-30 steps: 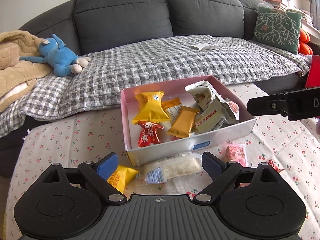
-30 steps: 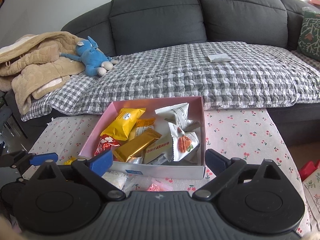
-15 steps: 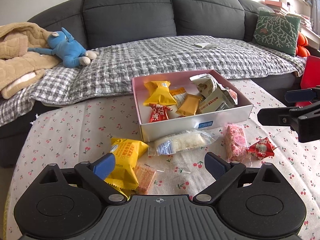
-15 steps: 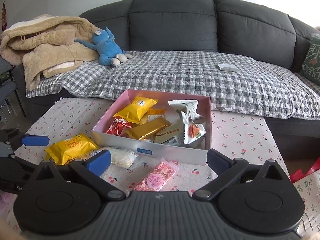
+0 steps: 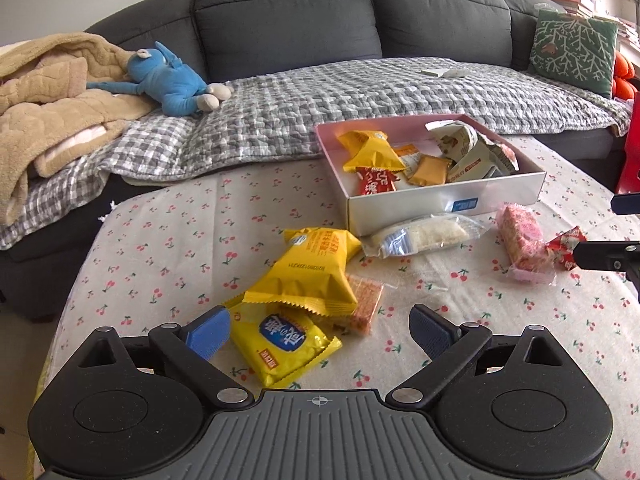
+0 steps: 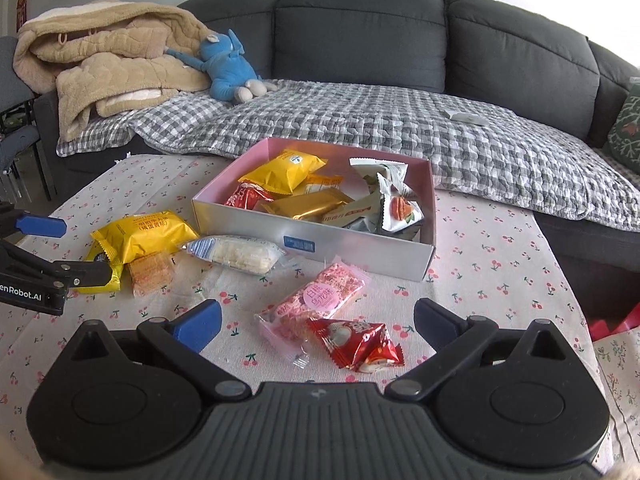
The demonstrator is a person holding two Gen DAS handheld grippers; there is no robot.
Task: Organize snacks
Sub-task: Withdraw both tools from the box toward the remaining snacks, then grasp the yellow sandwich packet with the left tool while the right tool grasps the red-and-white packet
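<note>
left gripper (image 5: pixel 320 330) released over yellow packet (image 5: pixel 280 344) | right gripper (image 6: pixel 316 322) released over red snack (image 6: pixel 356 344)

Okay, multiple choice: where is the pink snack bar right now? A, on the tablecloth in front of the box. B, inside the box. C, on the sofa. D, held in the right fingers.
A: the pink snack bar lies on the tablecloth outside the box, beside a red packet.

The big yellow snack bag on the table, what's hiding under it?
Under the big yellow bag lie a flatter yellow packet with a blue label and an orange wafer pack. Both poke out; the parts beneath are covered, so anything else there can't be seen.
</note>
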